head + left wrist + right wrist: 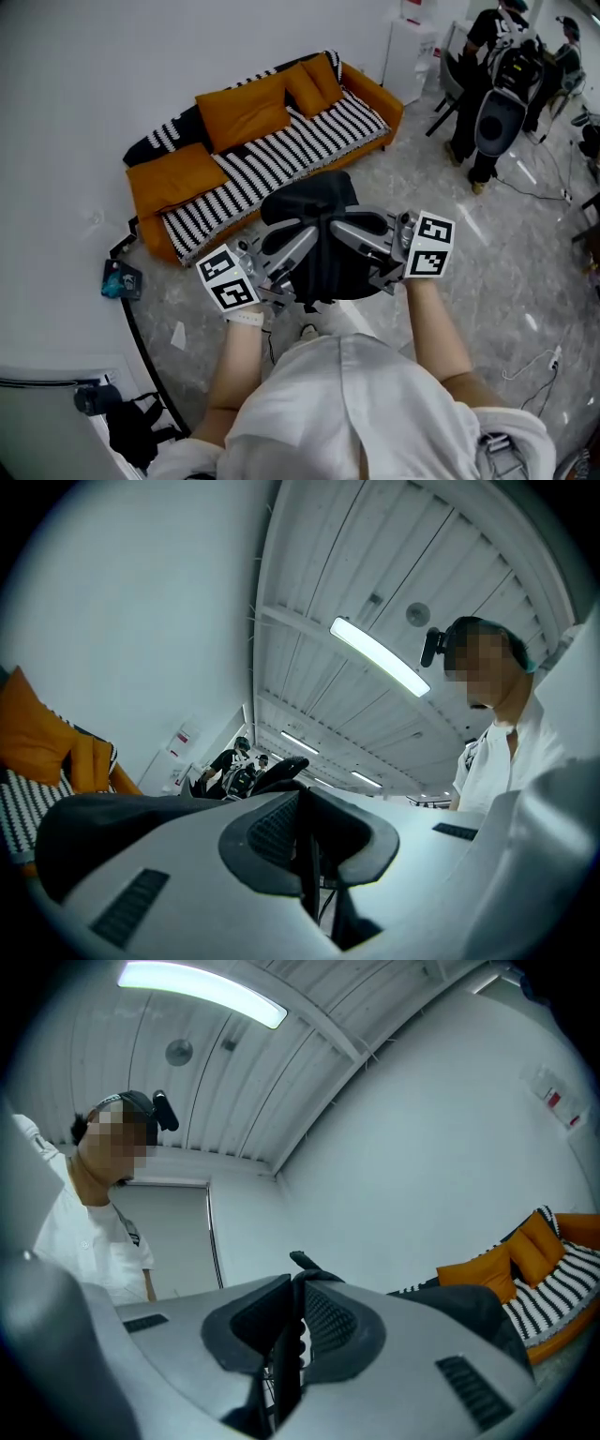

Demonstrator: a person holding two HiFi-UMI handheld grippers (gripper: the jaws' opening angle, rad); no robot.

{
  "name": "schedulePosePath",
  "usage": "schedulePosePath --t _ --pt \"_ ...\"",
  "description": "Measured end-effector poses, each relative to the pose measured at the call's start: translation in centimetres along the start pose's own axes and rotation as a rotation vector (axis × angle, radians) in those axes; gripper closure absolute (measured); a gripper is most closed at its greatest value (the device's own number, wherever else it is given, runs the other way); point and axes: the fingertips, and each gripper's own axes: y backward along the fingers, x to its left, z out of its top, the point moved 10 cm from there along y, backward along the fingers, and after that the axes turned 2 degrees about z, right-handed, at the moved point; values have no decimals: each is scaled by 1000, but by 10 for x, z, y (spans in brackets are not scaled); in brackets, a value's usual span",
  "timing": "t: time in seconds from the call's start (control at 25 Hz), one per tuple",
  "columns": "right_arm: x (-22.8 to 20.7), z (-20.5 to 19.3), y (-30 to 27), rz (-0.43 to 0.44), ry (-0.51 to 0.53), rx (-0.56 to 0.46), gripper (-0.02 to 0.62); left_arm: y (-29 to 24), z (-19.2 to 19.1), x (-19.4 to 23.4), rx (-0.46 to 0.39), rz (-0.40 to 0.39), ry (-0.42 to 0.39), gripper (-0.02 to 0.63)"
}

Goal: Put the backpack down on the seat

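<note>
In front of the orange sofa, above the pale stone floor, the black backpack hangs in the air between the 2 tongs, not on the seat. In the head view the left tongs and the right tongs reach in from either side and meet the bag at its upper part. The left gripper view shows the left tongs drawn narrow, pads pressed on a thin black strap of the backpack. The right gripper view shows the right tongs likewise pinched on a black strap. The sofa carries a black-and-white striped cover and orange cushions, and stands near, just beyond the bag.
</note>
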Motion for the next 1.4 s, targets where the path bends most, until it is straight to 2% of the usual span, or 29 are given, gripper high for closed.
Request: schedulePosePath --t 0.4,0.68,0.88,1.08,1.4 --pt "-31 -8 -4 -13 -66 20 543 -3 -5 31 19 18 57 558" --pt "-37 -23 -25 -31 -84 27 541 20 -4 47 25 13 80 558" --pt "-77 -5 -46 -41 -123 54 541 12 19 85 33 43 103 558" --pt "-114 7 -58 -21 -117 59 540 1 35 116 34 74 97 558" --pt "-129 -18 -52 13 -100 54 537 6 14 128 50 85 79 558"
